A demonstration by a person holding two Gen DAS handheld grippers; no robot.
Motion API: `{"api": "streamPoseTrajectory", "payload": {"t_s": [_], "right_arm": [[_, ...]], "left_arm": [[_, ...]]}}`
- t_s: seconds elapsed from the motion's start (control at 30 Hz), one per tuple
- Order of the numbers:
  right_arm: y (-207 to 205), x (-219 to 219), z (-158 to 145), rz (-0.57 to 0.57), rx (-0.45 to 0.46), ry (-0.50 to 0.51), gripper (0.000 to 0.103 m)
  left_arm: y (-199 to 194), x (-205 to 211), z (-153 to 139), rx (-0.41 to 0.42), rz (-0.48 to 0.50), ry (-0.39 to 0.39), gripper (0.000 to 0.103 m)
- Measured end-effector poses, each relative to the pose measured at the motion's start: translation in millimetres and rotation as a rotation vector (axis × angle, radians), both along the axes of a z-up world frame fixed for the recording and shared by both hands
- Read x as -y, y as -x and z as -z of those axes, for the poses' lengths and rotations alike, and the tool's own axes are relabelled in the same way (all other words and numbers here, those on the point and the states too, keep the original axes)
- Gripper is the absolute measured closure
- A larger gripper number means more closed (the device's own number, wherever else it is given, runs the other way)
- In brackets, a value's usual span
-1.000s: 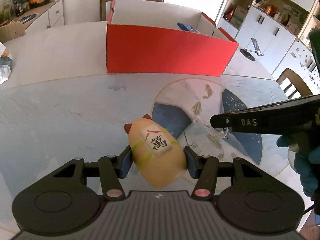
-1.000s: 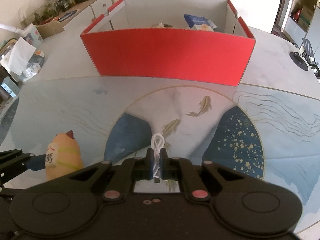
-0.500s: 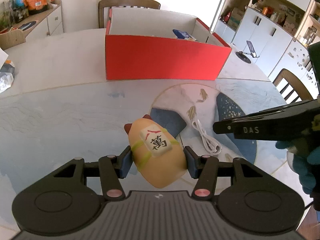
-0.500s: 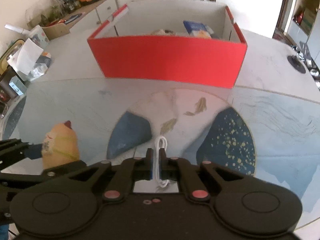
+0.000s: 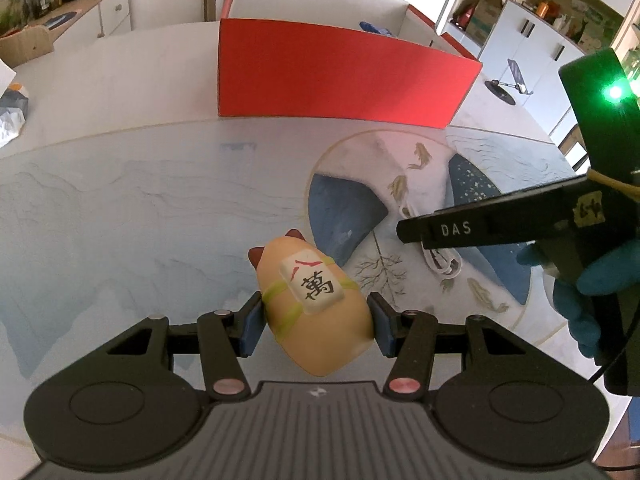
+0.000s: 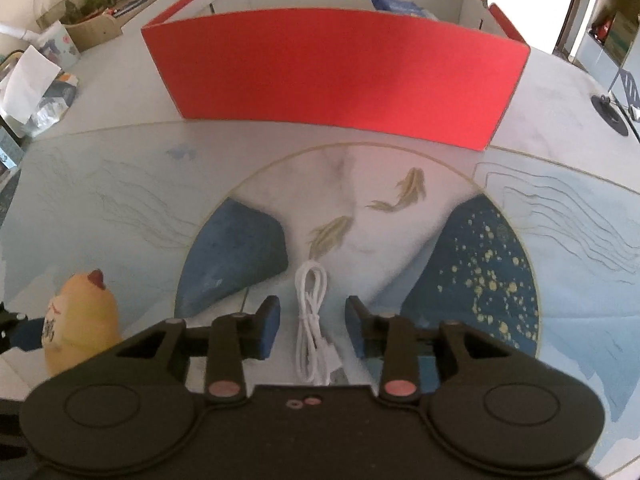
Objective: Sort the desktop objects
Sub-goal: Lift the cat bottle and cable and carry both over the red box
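Since a second ago, my right gripper [image 6: 312, 326] has just been opening its fingers and let go of the thin white cable [image 6: 310, 320], now lying looped between them on the smooth painted desk [image 6: 560, 240]. My left gripper [image 5: 316, 324] squeezes the round, soft-looking yellow toy [image 5: 316, 304]. Behind stands the red cardboard box [image 6: 336, 72], with a blue packet [image 6: 396, 2] inside.

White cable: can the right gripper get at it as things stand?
Probably yes. The cable lies on the mat between the right gripper's jaws, which have just been opening; nothing blocks it, pads not touching.
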State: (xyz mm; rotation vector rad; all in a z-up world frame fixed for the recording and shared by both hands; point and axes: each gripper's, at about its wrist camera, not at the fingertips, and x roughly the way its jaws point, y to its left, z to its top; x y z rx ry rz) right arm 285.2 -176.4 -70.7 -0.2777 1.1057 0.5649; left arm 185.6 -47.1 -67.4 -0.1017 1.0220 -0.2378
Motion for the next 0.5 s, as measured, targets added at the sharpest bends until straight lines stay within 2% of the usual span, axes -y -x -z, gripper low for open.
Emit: {"api": "streamPoseTrajectory", "payload": {"t_s": [0.17, 0.3, 0.5], "right_arm": [[-2.2, -5.7, 1.2, -0.017, 0.017, 0.022, 0.072], [0.5, -7.0, 1.6, -0.034, 0.041, 0.046, 0.089], [-2.9, -1.6, -2.6, -0.033, 0.013, 0.019, 0.093]], "left_arm": [[-1.2, 0.5, 0.9, -0.002, -0.006, 0.005, 0.05], [-2.1, 1.4, -1.2, 0.001, -0.004, 0.005, 0.05], [-3.4, 3.6, -8.5, 0.013, 0.005, 0.007, 0.05]]}}
